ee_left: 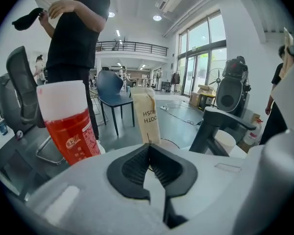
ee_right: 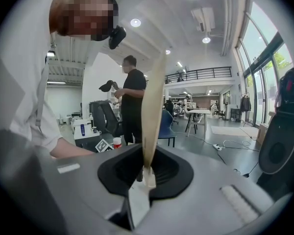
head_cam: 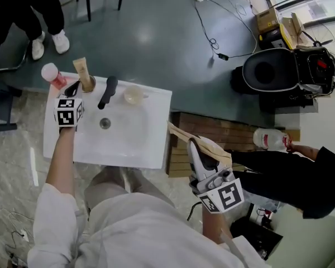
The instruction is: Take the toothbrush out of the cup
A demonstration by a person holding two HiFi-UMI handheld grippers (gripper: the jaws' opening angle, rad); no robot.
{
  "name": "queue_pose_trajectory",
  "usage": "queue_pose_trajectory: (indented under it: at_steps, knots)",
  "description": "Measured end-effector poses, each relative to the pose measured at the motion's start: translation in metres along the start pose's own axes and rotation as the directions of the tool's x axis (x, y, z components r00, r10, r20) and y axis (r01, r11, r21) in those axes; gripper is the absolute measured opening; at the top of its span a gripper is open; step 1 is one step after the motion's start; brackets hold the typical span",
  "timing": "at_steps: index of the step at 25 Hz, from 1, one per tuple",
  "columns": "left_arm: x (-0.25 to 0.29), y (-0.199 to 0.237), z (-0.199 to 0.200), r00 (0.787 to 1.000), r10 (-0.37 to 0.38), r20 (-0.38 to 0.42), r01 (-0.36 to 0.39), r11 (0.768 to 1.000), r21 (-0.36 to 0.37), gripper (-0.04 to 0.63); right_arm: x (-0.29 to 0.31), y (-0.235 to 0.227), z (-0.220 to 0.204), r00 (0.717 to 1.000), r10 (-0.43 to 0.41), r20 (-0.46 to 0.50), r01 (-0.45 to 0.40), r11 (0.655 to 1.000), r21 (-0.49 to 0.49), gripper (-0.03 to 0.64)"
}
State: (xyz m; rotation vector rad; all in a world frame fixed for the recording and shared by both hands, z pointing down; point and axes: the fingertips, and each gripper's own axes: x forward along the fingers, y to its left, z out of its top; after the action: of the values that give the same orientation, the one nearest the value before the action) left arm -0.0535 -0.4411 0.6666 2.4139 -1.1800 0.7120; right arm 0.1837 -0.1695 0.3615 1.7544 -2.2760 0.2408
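Nearest to the person, the right gripper [head_cam: 193, 148] has its jaws closed on a long beige piece [ee_right: 153, 102]. This piece is flat and thin and it rises up from between the pads; what it is exactly I cannot tell. Further ahead is the white sink [head_cam: 128, 144]. At its back left corner the left gripper [head_cam: 73, 88] has its jaws fully together, and there is nothing between them. Just beyond its tips the toothbrush box [ee_left: 147, 116] stands upright, with its print upside down. Its foot is hidden, so I cannot tell what it stands in. To the left of the box is a red can [ee_left: 71, 131] with a pale cap, and to the right the black faucet [head_cam: 108, 92]. The pale cup [head_cam: 133, 95] stands on the other side of the faucet, apart from the box. Farther back, on the dark floor, are a blue chair [ee_left: 110, 89] and a person in black [ee_left: 76, 33].
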Motion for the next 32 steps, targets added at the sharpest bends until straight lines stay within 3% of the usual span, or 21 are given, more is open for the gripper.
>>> queue_pose_trajectory:
  at_steps: [5, 14, 19, 25, 30, 32]
  knots:
    - [0.006, 0.001, -0.001, 1.0, -0.002, -0.001, 0.002, 1.0, 0.004, 0.002, 0.0, 0.001, -0.003, 1.0, -0.01, -0.002, 0.01, 1.0, 0.002, 0.043]
    - [0.019, -0.008, 0.008, 0.998, -0.062, -0.003, 0.062, 0.998, -0.012, 0.221, 0.004, 0.002, -0.002, 1.0, -0.013, -0.01, 0.013, 1.0, 0.011, 0.043]
    - [0.03, -0.01, 0.015, 0.996, -0.085, 0.009, 0.085, 0.996, -0.007, 0.258, 0.002, -0.001, -0.003, 1.0, -0.025, -0.016, 0.025, 1.0, 0.012, 0.043]
    - [0.044, -0.007, 0.014, 0.996, -0.094, 0.004, 0.093, 0.996, 0.016, 0.251, 0.003, -0.003, -0.004, 0.999, -0.033, -0.022, 0.033, 0.999, 0.007, 0.043]
    - [0.043, -0.004, 0.017, 0.996, -0.077, 0.034, 0.075, 0.996, 0.056, 0.084, 0.009, -0.002, -0.006, 0.999, -0.028, -0.025, 0.028, 1.0, 0.004, 0.043]
    - [0.041, -0.007, 0.018, 0.996, -0.079, 0.047, 0.075, 0.995, 0.069, 0.053, 0.009, -0.002, -0.007, 0.999, -0.023, -0.025, 0.023, 1.0, 0.004, 0.043]
